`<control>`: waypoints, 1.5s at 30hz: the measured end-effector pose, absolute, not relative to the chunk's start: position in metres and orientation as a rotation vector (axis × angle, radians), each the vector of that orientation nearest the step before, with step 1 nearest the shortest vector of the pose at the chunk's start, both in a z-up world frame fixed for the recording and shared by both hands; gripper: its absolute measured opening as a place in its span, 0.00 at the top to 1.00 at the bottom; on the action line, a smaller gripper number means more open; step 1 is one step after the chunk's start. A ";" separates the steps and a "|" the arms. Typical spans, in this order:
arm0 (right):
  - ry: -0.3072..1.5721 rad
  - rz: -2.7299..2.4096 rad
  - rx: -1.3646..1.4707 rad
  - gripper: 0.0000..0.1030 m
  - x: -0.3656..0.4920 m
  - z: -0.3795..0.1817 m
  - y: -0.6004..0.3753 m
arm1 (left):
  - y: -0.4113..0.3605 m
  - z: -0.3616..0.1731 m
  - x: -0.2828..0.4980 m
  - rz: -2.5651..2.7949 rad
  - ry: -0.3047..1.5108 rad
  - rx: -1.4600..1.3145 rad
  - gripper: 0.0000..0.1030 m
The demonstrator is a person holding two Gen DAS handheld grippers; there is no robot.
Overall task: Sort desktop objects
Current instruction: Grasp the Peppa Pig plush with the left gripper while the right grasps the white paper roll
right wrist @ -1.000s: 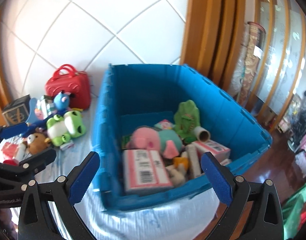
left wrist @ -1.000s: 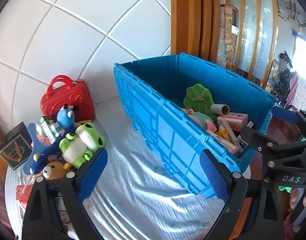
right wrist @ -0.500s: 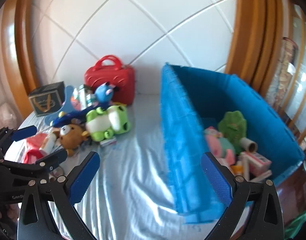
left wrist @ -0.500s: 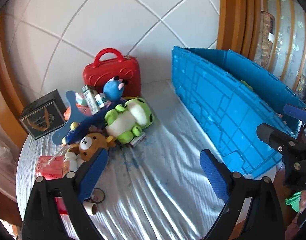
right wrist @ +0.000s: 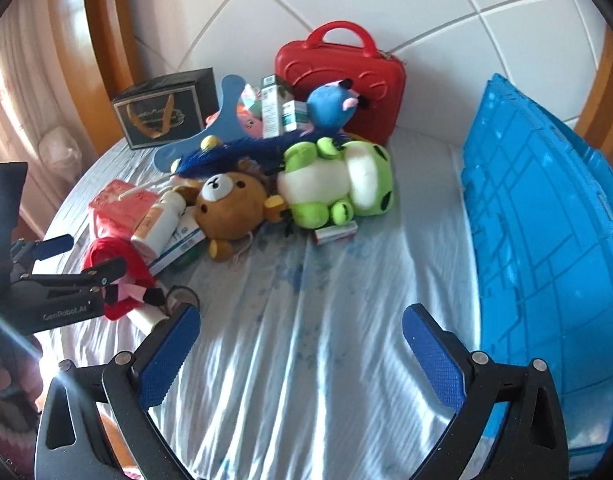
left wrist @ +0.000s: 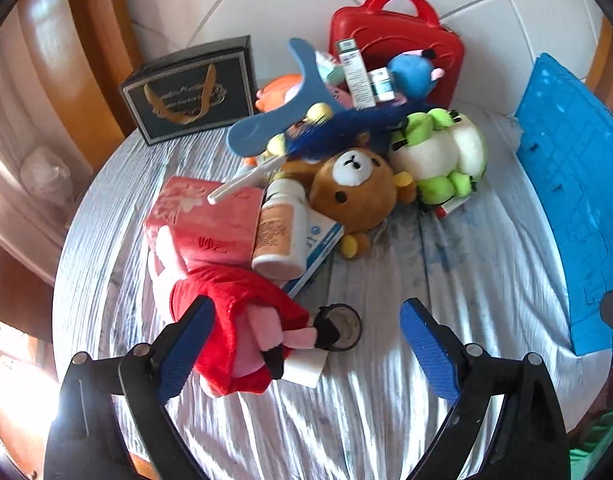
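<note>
Beside the pile of toys, to its right, stands the blue crate [right wrist: 546,240], the largest thing on the cloth-covered table [right wrist: 326,340] and, in my judgement, the place the loose objects are bound for. Behind the pile a red case [right wrist: 342,80] leans at the tiled wall, with a dark gift box [right wrist: 166,108] to the left of the case. Toward the crate side of the pile lies the green frog plush [right wrist: 334,184], and touching it on the side away from the crate is the brown bear plush [right wrist: 230,208]. Away from the crate, past the bear, lie a pink tissue pack [left wrist: 210,216] and a white bottle [left wrist: 282,228] resting across it.

At the near edge of the pile, farthest from the crate, is the red-dressed pink doll [left wrist: 234,328]. Its long axis runs roughly across the left gripper [left wrist: 302,344], whose fingers are spread wide and hold nothing; its left pad overlaps the red dress, while the doll's feet point into the gap. The right gripper [right wrist: 302,344] is likewise wide and empty, over bare cloth between pile and crate. The left hand is plainly nearer the doll, so the pick probably falls to it, closing across the body.
</note>
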State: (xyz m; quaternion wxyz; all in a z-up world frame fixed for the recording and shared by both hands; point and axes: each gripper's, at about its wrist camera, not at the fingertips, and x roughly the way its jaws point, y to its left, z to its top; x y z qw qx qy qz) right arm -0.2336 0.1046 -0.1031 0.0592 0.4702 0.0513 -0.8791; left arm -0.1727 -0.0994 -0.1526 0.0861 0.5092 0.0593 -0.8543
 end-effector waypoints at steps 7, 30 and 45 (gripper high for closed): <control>0.172 -2.537 1.510 0.00 -0.260 -0.156 0.051 | -0.155 -0.213 -0.162 -2.390 0.216 1.626 0.08; 0.340 -2.194 1.637 0.00 -0.281 -0.279 -0.098 | -0.245 -0.227 -0.092 -2.405 0.289 1.603 0.06; 0.480 -2.158 1.635 0.24 -0.281 -0.300 -0.118 | -0.266 -0.266 -0.112 -2.365 0.399 1.706 0.00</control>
